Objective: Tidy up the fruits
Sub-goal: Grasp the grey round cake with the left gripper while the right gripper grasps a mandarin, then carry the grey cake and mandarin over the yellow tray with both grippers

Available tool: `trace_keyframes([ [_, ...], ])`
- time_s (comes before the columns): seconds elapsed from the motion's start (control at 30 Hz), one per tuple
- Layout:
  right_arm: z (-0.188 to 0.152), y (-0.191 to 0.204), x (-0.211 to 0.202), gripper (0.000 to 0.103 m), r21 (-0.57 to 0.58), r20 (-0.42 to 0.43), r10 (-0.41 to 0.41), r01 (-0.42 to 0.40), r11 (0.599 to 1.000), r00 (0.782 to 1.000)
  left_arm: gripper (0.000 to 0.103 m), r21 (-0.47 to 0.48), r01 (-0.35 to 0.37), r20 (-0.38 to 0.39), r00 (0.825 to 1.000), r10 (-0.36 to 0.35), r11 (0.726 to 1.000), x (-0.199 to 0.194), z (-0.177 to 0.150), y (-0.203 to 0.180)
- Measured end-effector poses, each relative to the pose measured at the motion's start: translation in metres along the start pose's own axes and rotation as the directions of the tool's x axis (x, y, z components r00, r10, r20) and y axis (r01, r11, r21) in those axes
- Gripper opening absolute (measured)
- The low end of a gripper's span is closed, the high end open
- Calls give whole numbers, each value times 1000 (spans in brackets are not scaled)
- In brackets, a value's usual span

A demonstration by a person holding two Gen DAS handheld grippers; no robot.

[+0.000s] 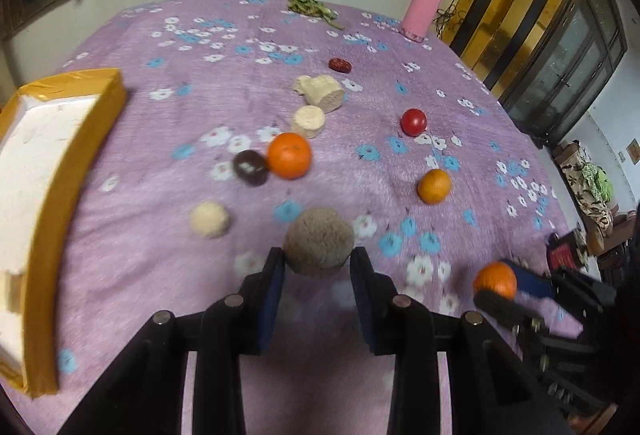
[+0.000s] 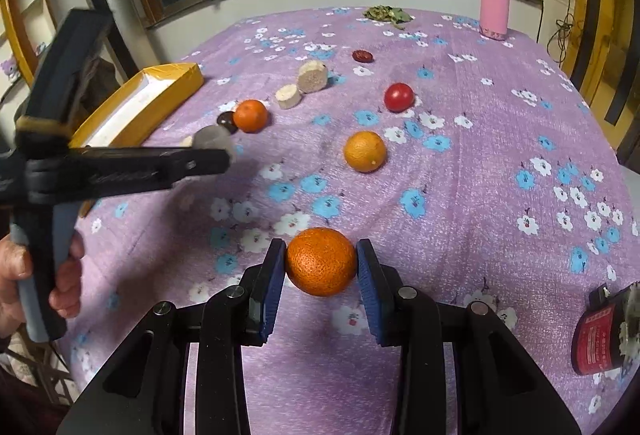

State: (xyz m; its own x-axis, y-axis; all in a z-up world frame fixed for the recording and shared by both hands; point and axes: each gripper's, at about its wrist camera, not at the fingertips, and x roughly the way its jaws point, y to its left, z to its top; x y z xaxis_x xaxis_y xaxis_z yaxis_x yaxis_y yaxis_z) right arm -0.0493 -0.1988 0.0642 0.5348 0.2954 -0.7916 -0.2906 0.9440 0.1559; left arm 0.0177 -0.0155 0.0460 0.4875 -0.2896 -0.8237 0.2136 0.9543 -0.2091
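Held orange (image 2: 321, 261): my right claw (image 2: 321, 265) is gripping it between both blue pads, lifted off the purple floral tabletop (image 2: 480, 171).
Brown round piece (image 1: 319, 241): my left claw (image 1: 318, 265) is closing around it, pads at both flanks; the blur is stopping me from judging whether the grip is firm.
Tray (image 1: 60, 163): the yellow-rimmed tray is lying far forward-left of the left claw, the likely drop spot.
Loose fruit: a second orange (image 2: 365, 151) and a red tomato (image 2: 398, 97) are sitting ahead of the right claw; a third orange (image 1: 289, 155) is sitting ahead of the left claw.
Doing it well: I am judging that steady pressure matters, since round fruit rolls out easily.
Hand pose: my left hand (image 2: 24, 275) is clutching its handle, with that claw reaching level across the right claw's view.
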Motion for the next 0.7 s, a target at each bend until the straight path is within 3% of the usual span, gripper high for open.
trace_keyframes([
  [0.43,20,54,11,34,-26,7,19,-19,999,1000,36,-64,-16,64,998,20,998,-51,-16,67],
  [0.7,49,126,28,34,-127,17,64,-61,990,998,36,-130,-40,112,992,55,991,-81,-17,123],
])
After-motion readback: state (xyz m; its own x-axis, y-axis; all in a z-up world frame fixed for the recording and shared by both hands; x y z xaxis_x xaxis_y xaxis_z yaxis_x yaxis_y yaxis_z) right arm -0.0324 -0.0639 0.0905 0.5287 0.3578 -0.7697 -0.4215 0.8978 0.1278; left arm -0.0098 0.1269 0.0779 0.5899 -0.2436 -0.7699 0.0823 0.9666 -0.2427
